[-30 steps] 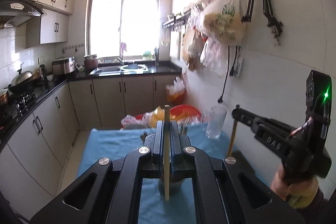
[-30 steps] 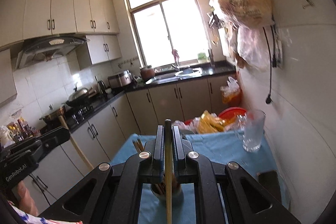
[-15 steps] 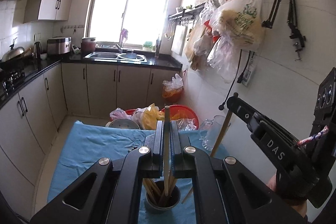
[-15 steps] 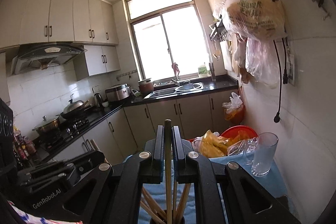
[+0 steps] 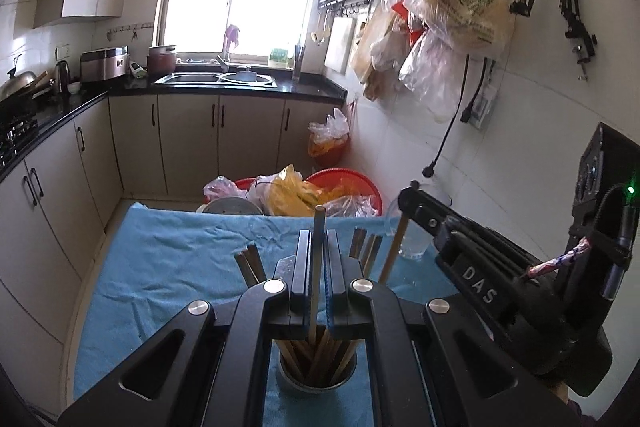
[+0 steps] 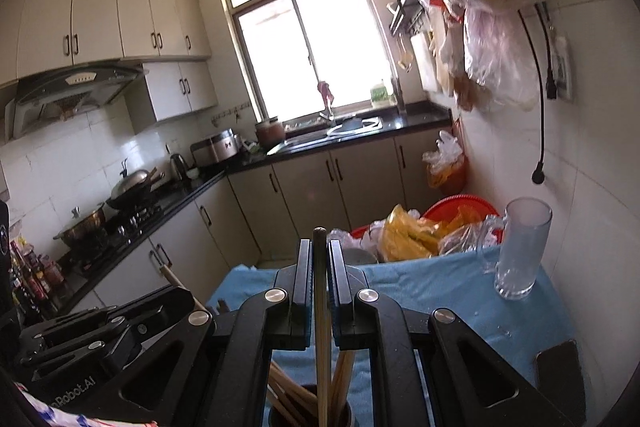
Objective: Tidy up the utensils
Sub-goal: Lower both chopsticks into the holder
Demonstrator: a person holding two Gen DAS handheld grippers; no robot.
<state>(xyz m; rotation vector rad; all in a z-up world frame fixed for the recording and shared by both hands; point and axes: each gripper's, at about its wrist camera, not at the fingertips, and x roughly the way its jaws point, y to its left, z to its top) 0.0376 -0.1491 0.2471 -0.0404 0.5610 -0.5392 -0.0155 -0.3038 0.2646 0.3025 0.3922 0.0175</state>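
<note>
A metal cup (image 5: 316, 379) full of wooden chopsticks stands on the blue cloth (image 5: 168, 267). My left gripper (image 5: 318, 247) is shut on one chopstick (image 5: 318, 267) held upright, its lower end down in the cup. My right gripper (image 6: 320, 259) is shut on another chopstick (image 6: 322, 327), also upright with its lower end in the cup (image 6: 312, 415). The right gripper also shows in the left wrist view (image 5: 406, 197) at the right, close beside the left one.
A clear glass mug (image 6: 520, 247) stands on the cloth by the right wall. Red basins with plastic bags (image 5: 312, 191) sit beyond the cloth's far edge. A dark flat object (image 6: 564, 379) lies near the right. Bags hang on the wall above (image 5: 460, 7).
Both grippers have come down toward the cup with their chopsticks. The chopsticks' lower ends now sit inside the cup, and the two grippers are closer together.
</note>
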